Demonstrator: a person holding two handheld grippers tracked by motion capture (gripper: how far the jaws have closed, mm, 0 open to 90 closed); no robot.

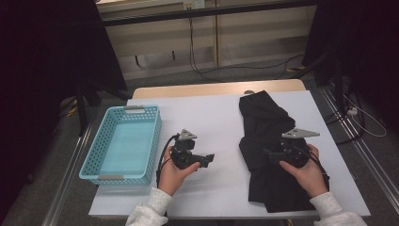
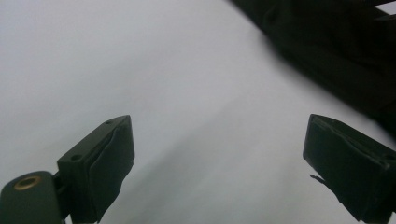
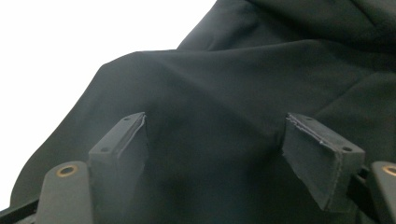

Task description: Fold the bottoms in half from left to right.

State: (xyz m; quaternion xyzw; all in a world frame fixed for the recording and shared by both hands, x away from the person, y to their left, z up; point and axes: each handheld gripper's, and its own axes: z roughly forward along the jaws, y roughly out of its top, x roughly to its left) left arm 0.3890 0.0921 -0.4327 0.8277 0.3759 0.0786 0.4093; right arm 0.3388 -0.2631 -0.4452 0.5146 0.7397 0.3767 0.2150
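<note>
The black garment (image 1: 268, 146) lies crumpled lengthwise on the white table (image 1: 211, 117), well to the right of the blue basket (image 1: 123, 143), which stands at the table's left edge. The right gripper (image 1: 269, 153) hovers over the garment's middle, on the side facing the basket; in the right gripper view (image 3: 215, 140) its jaws stand spread with dark cloth below them and nothing pinched. The left gripper (image 1: 209, 157) sits between basket and garment over bare table, pointing toward the garment; in the left gripper view (image 2: 219, 154) its jaws are also released and empty, the garment's edge (image 2: 336, 56) ahead of them. The cloth looks thin, light and limp, with soft folds and a slightly smooth sheen, so it would likely sag and drape from any single grip and might slide between the pads. A thick fold or hem along the edge nearest the basket seems the surest place to pinch, ideally with both grippers set apart along that edge so the fabric lifts without bunching
</note>
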